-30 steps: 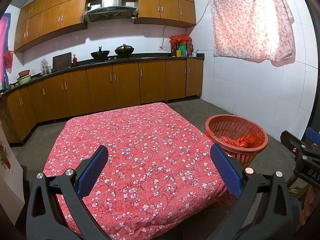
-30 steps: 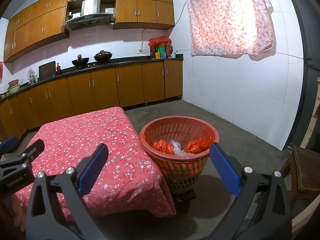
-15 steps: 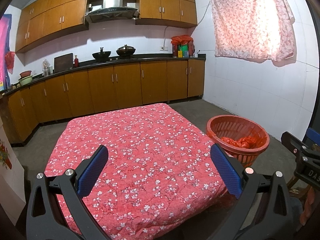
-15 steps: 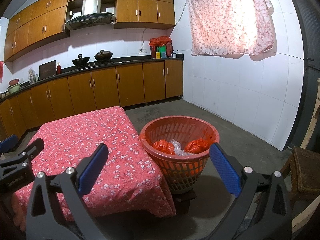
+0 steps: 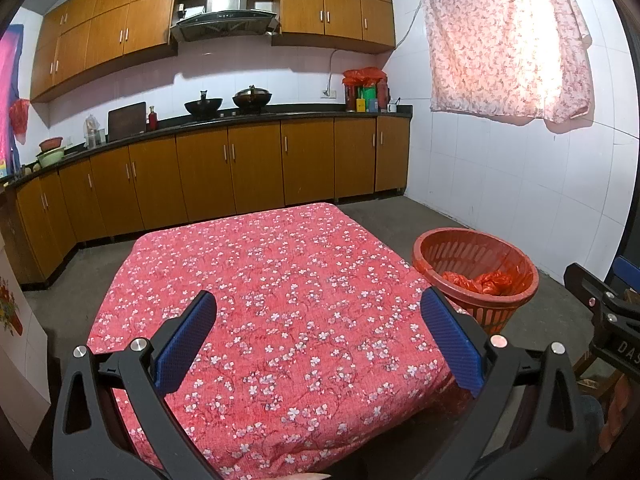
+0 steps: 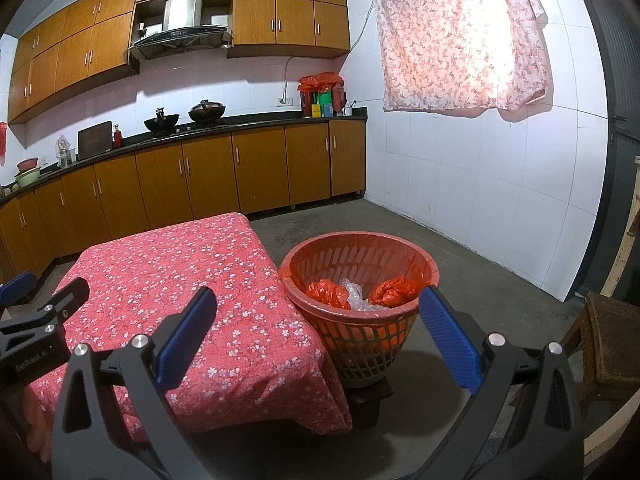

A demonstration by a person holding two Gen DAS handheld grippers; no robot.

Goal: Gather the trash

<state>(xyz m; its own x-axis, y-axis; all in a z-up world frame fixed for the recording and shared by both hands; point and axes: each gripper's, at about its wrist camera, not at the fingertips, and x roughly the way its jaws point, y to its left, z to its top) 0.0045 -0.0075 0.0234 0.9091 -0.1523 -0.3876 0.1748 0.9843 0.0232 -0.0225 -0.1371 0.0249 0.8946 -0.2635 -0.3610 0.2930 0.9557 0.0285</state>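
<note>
Left gripper (image 5: pixel 318 334): held above the near edge of the table, blue-padded fingers spread wide, nothing between them; in the right wrist view its black body shows at the left edge (image 6: pixel 38 330)
Table (image 5: pixel 256 280): covered to the floor side by a red cloth with small white flowers; its top is bare in both views
Right gripper (image 6: pixel 318 330): fingers spread wide and empty, pointing over the table's right corner and the basket; in the left wrist view part of its black frame shows at the right edge (image 5: pixel 604 316)
Basket (image 6: pixel 360 336): round red slatted plastic, standing on the floor just beside the table's right side, lined with a red bag folded over its rim; it seems to rest on a small dark block
Trash (image 6: pixel 356 294): inside the basket, two crumpled red plastic bags with a clear crinkled wrap between them; in the left wrist view only red plastic shows (image 5: pixel 482 282)
Stool (image 6: pixel 612 344): dark wooden seat at the right edge, apart from the basket
Back of room: wooden cabinets along the wall, a dark counter (image 5: pixel 248 116) with two woks, and a flowered curtain (image 5: pixel 504 40) on the right wall
</note>
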